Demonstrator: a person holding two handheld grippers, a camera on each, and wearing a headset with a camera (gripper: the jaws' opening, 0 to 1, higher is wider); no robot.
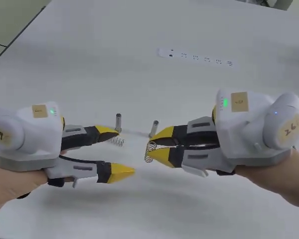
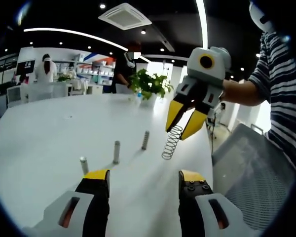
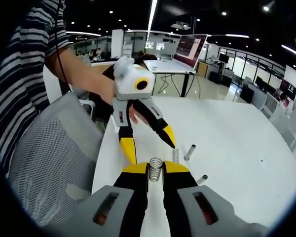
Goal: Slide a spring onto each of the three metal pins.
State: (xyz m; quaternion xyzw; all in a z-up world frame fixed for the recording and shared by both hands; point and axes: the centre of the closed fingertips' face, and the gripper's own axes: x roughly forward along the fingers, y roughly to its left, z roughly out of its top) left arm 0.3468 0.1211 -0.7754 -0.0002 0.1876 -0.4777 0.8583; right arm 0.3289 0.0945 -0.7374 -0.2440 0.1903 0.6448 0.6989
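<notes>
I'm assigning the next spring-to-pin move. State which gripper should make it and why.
Right, I'd judge. The right gripper is shut on a spring close to the pins; the left gripper is open and holds nothing, so it would need a pickup first.

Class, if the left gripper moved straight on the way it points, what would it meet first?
Probably the spring held by the right gripper, though the pin beside it may come first; depth is unclear.

Three metal pins [image 2: 116,151] stand at the lower left of the left gripper view, and one wears a spring [image 2: 145,140]. Mid-frame is a second spring [image 2: 171,142], making two. There are two claws, the left claw [image 1: 123,152] and the right claw [image 1: 150,148], and one power strip [image 1: 195,58].
</notes>
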